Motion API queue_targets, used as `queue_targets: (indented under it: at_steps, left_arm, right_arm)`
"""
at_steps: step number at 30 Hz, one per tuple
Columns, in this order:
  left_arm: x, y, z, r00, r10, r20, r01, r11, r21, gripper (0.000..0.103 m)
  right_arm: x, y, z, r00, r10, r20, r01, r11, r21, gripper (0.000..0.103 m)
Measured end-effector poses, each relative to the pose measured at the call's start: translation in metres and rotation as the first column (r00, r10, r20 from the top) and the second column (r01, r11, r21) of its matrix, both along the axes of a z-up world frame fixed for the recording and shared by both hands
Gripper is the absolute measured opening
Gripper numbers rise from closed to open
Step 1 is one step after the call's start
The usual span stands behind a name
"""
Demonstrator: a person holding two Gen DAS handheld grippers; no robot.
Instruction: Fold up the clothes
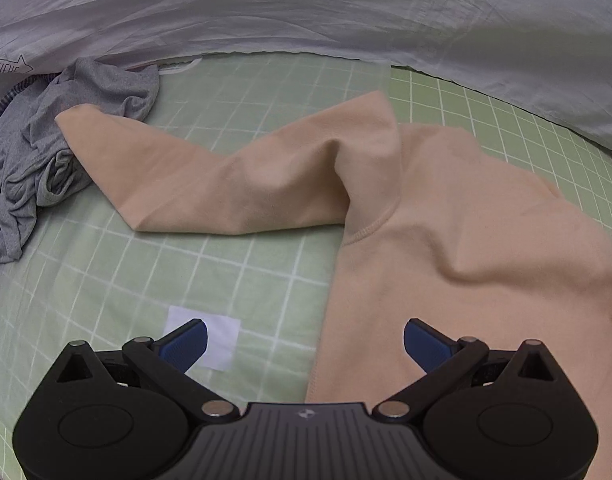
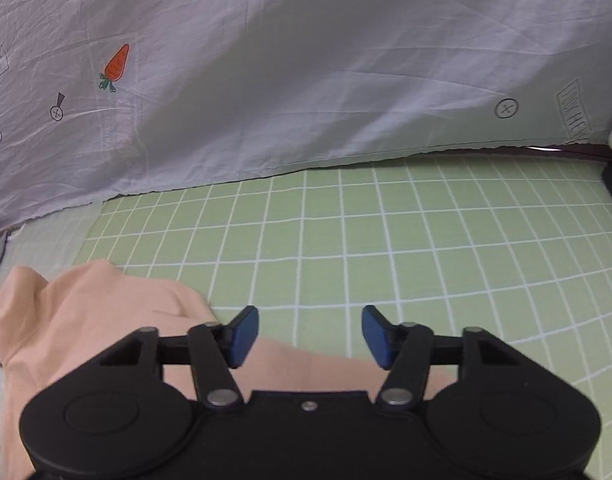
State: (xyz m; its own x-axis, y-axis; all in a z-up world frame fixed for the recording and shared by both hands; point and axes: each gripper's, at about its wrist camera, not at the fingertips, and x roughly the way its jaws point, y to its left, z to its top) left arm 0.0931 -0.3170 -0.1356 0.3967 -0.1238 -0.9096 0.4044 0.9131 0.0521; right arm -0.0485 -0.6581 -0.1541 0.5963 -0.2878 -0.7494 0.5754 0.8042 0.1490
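Peach long-sleeve top [image 1: 445, 248] lies spread on the green checked sheet [image 1: 226, 272] of the bed, body toward the right of the left wrist view, one sleeve [image 1: 210, 184] stretched out to the left with its cuff end touching a crumpled grey garment [image 1: 46, 160]. Neck part folds up in a ridge near the middle. Small white patch [image 1: 218, 340] on the sheet just beside the top's left hem, partly behind the left pad. Left gripper [image 1: 306, 344] hangs above the hem edge, jaws wide apart, blue pads clear of the cloth, nothing between them. Right gripper [image 2: 309, 336] sits over the top's far edge [image 2: 86, 320] where it meets bare sheet [image 2: 425, 248], jaws about half spread, nothing pinched; cloth passes under the left pad, contact unclear. White wrinkled cover [image 2: 306, 80] with a carrot print [image 2: 117, 65] and small doodles rises behind the bed in both views
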Motion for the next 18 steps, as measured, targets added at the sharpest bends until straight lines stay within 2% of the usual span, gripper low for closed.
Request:
queue_targets:
  at_steps: [1, 5, 9, 14, 15, 16, 17, 18]
  left_arm:
    - [0.007, -0.001, -0.003, 1.0, -0.012, -0.006, 0.012, 1.0, -0.002, 0.103]
    - [0.029, -0.009, -0.02, 0.998, -0.057, -0.031, 0.057, 0.998, -0.001, 0.103]
    - [0.037, -0.015, -0.034, 0.995, -0.08, -0.06, 0.08, 0.997, -0.014, 0.103]
    - [0.035, -0.02, -0.045, 0.991, -0.106, -0.076, 0.105, 0.994, -0.019, 0.103]
    - [0.034, -0.021, -0.047, 0.991, -0.109, -0.078, 0.109, 0.994, -0.016, 0.103]
    - [0.034, -0.021, -0.048, 0.992, -0.109, -0.07, 0.108, 0.994, -0.02, 0.103]
    - [0.033, -0.022, -0.049, 0.992, -0.108, -0.065, 0.107, 0.994, -0.022, 0.103]
    - [0.034, -0.022, -0.049, 0.992, -0.107, -0.064, 0.106, 0.994, -0.022, 0.103]
  right_arm:
    - [0.012, 0.001, -0.004, 1.0, 0.005, -0.003, -0.005, 1.0, 0.013, 0.036]
    - [0.044, 0.014, -0.014, 0.997, 0.069, -0.04, -0.068, 0.997, 0.02, 0.029]
    - [0.057, 0.032, -0.023, 0.983, 0.165, -0.083, -0.163, 0.986, 0.025, 0.028]
    - [0.069, 0.041, -0.025, 0.954, 0.261, -0.148, -0.267, 0.964, -0.02, 0.028]
    - [0.071, 0.041, -0.024, 0.945, 0.283, -0.162, -0.291, 0.956, -0.026, 0.025]
    - [0.073, 0.043, -0.023, 0.939, 0.299, -0.172, -0.309, 0.95, -0.035, 0.009]
    - [0.074, 0.044, -0.022, 0.932, 0.314, -0.182, -0.327, 0.944, -0.044, 0.003]
    - [0.075, 0.045, -0.021, 0.924, 0.329, -0.192, -0.345, 0.937, -0.055, 0.003]
